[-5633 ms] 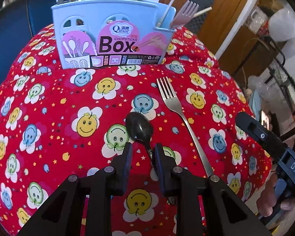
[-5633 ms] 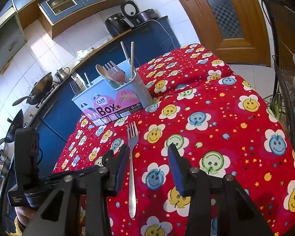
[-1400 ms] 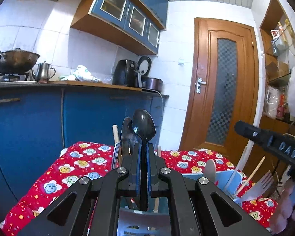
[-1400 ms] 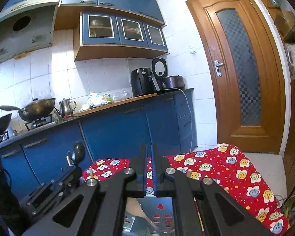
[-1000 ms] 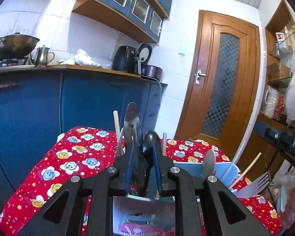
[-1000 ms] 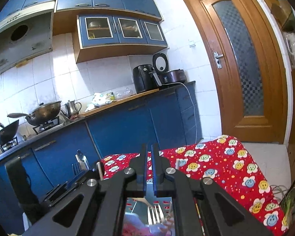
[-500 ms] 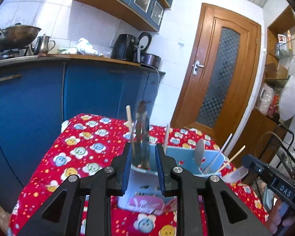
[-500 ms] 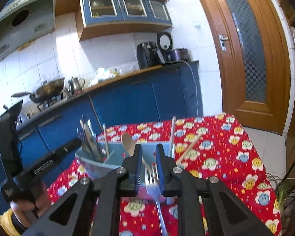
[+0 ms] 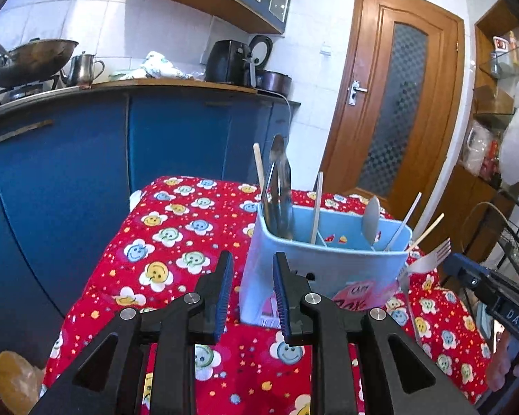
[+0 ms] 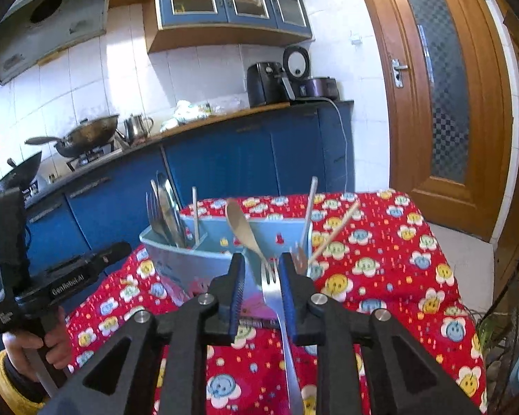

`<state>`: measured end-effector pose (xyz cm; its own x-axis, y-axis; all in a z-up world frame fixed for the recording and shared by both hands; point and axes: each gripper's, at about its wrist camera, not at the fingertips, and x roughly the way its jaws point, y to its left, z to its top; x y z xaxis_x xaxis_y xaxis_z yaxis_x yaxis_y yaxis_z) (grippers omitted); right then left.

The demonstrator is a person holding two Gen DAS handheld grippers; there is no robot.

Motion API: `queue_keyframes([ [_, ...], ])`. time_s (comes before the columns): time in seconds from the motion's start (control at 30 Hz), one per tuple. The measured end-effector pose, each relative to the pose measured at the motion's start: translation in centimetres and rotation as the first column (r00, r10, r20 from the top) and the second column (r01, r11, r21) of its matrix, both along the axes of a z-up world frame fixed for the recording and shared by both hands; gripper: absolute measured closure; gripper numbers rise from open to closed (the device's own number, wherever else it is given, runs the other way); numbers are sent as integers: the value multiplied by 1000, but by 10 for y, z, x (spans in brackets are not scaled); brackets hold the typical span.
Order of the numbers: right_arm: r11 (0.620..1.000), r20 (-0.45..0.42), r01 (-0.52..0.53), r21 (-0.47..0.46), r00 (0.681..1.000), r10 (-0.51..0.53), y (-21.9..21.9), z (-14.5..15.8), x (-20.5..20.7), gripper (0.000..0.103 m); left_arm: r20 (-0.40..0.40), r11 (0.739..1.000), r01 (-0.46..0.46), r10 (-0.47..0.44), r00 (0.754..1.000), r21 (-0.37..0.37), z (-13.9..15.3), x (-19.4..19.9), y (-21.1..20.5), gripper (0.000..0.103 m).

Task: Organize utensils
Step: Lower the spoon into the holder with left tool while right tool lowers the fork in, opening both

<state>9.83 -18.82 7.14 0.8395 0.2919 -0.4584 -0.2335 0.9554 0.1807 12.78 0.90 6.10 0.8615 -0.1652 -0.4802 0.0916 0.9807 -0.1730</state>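
Note:
A light blue utensil holder (image 9: 332,259) stands on the red smiley tablecloth (image 9: 176,242). The dark spoon (image 9: 279,186) stands bowl up in its left compartment among other metal cutlery. My left gripper (image 9: 251,287) is open and empty, a little in front of the holder's left corner. In the right wrist view my right gripper (image 10: 263,266) is at the holder (image 10: 190,259), near its right end. Its jaws are opening. The steel fork (image 10: 271,287) stands tines up between them, leaning on the right pad, clear of the left one. Its handle end is hidden.
A wooden spoon (image 10: 238,224) and chopsticks (image 10: 332,235) lean in the holder's other compartments. Blue kitchen cabinets (image 9: 69,180) stand behind the table, with a wooden door (image 9: 394,103) at the right. A person's hand (image 10: 48,346) holds the left gripper's handle.
The left gripper has let go of the spoon into the holder and drawn back. The right jaws, shut on the fork before, have parted. Both views have tipped down toward the table.

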Motion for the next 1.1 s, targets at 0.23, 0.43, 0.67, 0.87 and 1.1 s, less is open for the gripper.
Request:
queue_keyframes([
  [0.23, 995, -123, 15, -97, 992, -27, 8, -25, 15, 75, -23, 1000, 15, -14, 1000, 14, -9, 5, -2, 79],
  [0.43, 988, -191, 2, -154, 981, -31, 15, -38, 32, 73, -39, 999, 33, -32, 999, 6, -17, 9, -4, 79],
  [0.67, 998, -252, -44, -41, 967, 32, 10, -40, 48, 73, -46, 999, 38, -39, 998, -13, -19, 12, -2, 80],
  [0.87, 995, -264, -57, 80, 961, 77, 2, -39, 49, 71, -45, 999, 39, -40, 998, -10, -20, 12, -3, 80],
  [1.1, 983, -251, -74, 169, 961, 115, -7, -36, 45, 76, -39, 999, 43, -43, 998, -1, -20, 11, -6, 80],
])
